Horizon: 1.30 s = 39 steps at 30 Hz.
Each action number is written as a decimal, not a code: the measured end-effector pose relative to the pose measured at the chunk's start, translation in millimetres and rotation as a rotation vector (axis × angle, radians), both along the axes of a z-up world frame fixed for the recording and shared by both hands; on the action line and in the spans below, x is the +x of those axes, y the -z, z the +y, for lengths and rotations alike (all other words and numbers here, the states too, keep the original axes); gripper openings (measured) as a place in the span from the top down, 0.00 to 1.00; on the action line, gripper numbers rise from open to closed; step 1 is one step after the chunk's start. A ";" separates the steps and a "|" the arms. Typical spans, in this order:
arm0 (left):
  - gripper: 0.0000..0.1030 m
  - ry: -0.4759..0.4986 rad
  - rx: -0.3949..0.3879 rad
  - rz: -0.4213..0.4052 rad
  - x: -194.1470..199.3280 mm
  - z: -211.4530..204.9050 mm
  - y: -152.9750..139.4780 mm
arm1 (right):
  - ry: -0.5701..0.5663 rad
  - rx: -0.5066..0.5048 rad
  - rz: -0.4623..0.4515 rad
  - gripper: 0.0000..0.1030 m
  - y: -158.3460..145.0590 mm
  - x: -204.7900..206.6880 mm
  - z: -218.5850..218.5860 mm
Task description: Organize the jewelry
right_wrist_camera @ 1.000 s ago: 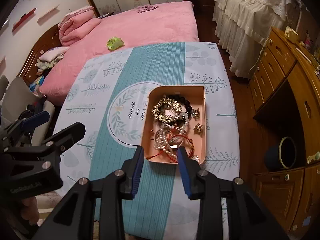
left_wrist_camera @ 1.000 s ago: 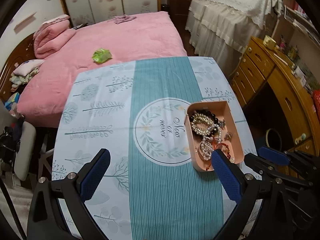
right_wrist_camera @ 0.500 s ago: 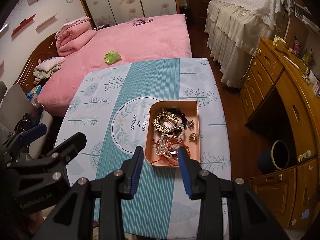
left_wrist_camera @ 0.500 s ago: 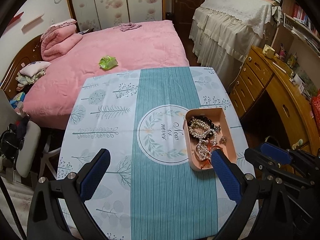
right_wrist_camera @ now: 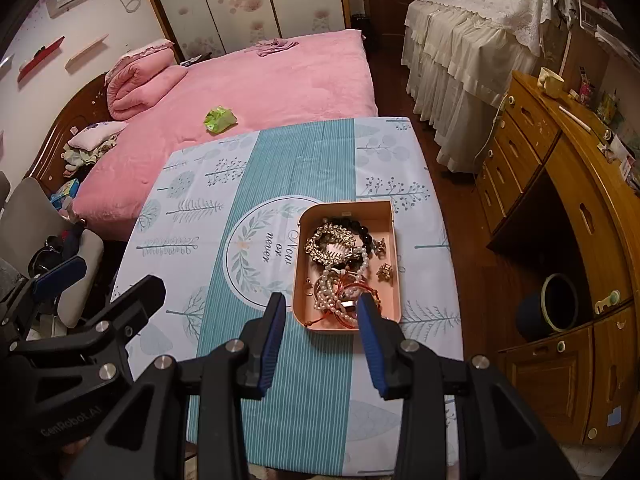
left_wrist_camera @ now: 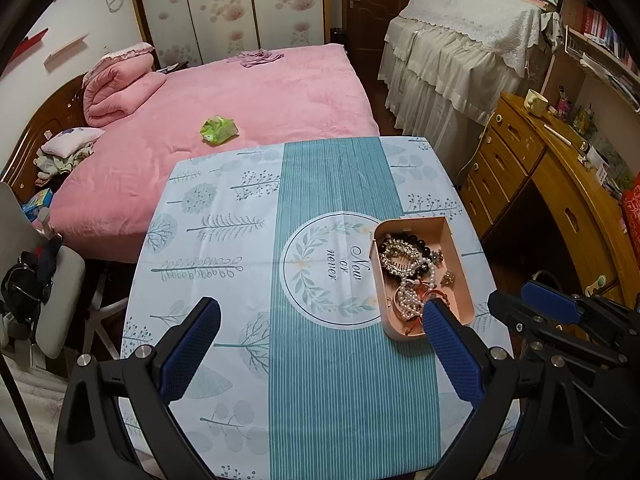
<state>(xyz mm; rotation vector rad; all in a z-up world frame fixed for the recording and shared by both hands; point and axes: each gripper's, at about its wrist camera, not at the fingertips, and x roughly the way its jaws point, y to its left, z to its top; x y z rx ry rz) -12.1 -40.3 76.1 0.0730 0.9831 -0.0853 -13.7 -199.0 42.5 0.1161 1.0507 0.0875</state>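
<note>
Left gripper: jaws wide apart, nothing between, above worktop with pale blue and teal leaf-print cloth. Right gripper: jaws part-open, empty, just short of shallow peach-pink rectangular tray's near edge. Tray sits right of cloth's round emblem, holding tangled jewelry: pearl strands, gold-tone hair clip, dark beads, red cord. Pink bed beyond worktop.

jewelry lies in a tray on the table, bed behind.

Pink bed, floral wardrobe, wooden desk, dark floor
</note>
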 end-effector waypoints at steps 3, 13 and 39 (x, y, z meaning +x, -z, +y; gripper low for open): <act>0.03 -0.001 0.002 0.002 1.2 1.3 0.3 | 0.001 0.003 0.003 0.64 0.2 0.1 0.2; 0.03 -0.002 0.001 0.005 3.2 5.7 1.0 | 0.003 -0.002 0.003 0.64 -0.4 2.9 6.8; 0.03 -0.006 0.000 0.009 5.1 9.1 2.0 | 0.006 0.000 0.008 0.64 0.4 5.0 8.2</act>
